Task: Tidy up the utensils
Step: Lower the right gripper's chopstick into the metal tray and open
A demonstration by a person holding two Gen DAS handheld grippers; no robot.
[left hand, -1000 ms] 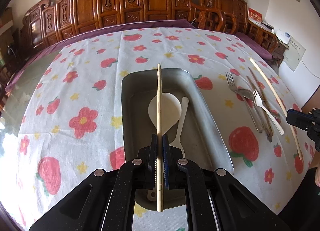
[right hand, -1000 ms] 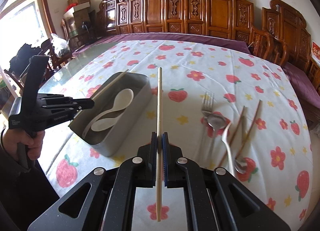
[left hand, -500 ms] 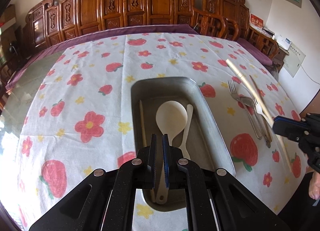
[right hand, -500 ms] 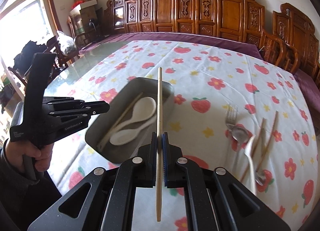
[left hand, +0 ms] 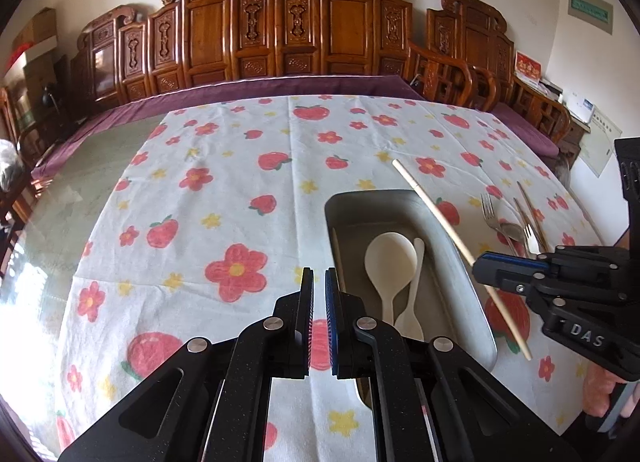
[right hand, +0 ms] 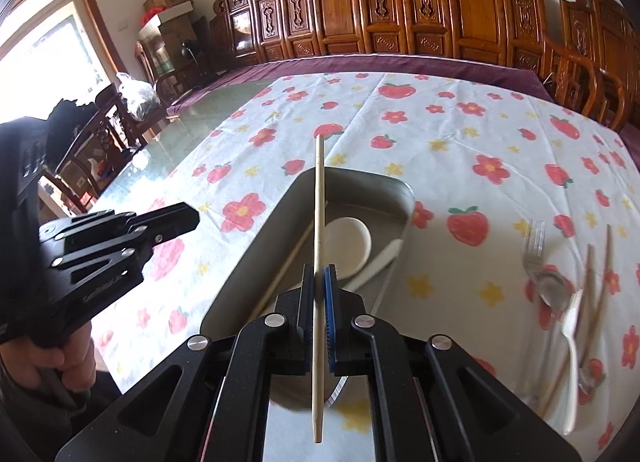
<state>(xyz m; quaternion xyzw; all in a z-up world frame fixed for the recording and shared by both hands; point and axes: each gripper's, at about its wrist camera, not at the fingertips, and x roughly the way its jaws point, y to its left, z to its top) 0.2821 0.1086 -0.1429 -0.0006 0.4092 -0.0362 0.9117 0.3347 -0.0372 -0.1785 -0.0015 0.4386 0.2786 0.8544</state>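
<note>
A grey metal tray (left hand: 472, 294) (right hand: 404, 198) lies on the flowered tablecloth. It holds two white spoons (left hand: 390, 262) (right hand: 348, 246) and one pale chopstick (left hand: 338, 262) (right hand: 288, 262) along its left wall. My right gripper (right hand: 319, 286) (left hand: 486, 262) is shut on a second pale chopstick (right hand: 319, 222) (left hand: 440, 218) and holds it above the tray. My left gripper (left hand: 319, 286) (right hand: 188, 218) is nearly shut and empty, left of the tray over the cloth.
Forks (right hand: 534, 238), a metal spoon (right hand: 554, 290) and brown chopsticks (right hand: 600, 286) lie on the cloth right of the tray; they also show in the left wrist view (left hand: 508, 222). Carved wooden chairs (left hand: 280, 30) line the table's far side.
My left gripper let its chopstick go into the tray and drew back to the left. My right gripper carried its chopstick left, from over the cloth to over the tray.
</note>
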